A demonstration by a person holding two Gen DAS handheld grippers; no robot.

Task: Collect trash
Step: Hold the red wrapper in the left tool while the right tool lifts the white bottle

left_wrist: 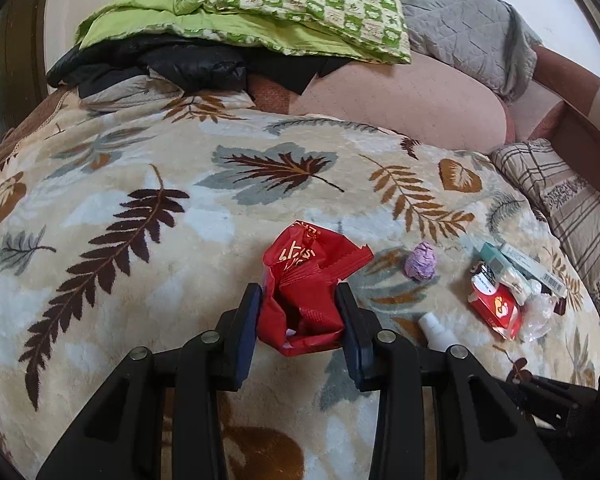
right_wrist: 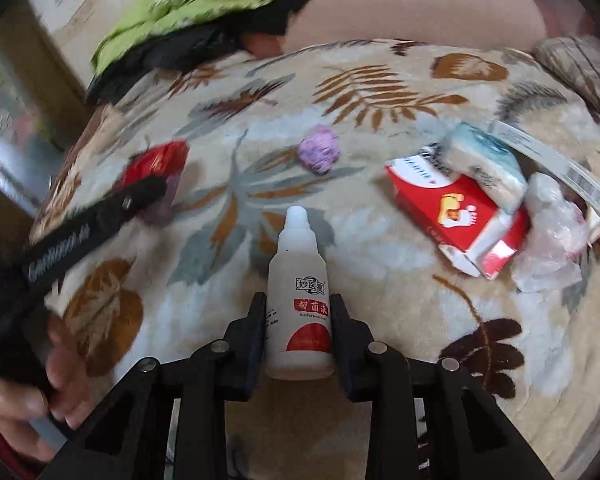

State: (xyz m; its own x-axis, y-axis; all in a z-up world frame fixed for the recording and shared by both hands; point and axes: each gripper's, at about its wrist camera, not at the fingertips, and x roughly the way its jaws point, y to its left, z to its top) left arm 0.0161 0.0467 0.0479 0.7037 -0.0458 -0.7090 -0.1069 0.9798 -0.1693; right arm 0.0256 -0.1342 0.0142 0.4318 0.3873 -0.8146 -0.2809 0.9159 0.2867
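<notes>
Two hand-held grippers work over a bed covered by one leaf-patterned blanket (left_wrist: 140,208). The left hand-held gripper (left_wrist: 298,300) has its two fingers closed in on one crumpled red wrapper (left_wrist: 308,280), which bulges up between the pads and rests on or just above the blanket near the middle of the bed. The right hand-held gripper (right_wrist: 298,320) has its fingers pressed against both sides of one small white dropper bottle (right_wrist: 298,300) with a red label, its tip pointing away toward the far side.

Loose on the blanket lies one purple crumpled paper ball (left_wrist: 420,261), just right of the red wrapper and apart from it. Further right sits a small heap: one red and white carton (right_wrist: 460,216) printed with footprints, one teal and white box (right_wrist: 484,160) lying across its far end, one long white box with a barcode (right_wrist: 556,160) beyond that, and one piece of clear crumpled plastic (right_wrist: 552,232) touching the carton's right side.

At the far end of the bed lie one green checked quilt (left_wrist: 300,4), one black padded garment (left_wrist: 160,64) beneath it, one grey quilted cover (left_wrist: 460,20) to the right, and one striped pillow (left_wrist: 560,200) at the right edge. In the right wrist view, a person's hand (right_wrist: 28,392) holds the left tool's handle at the near left.
</notes>
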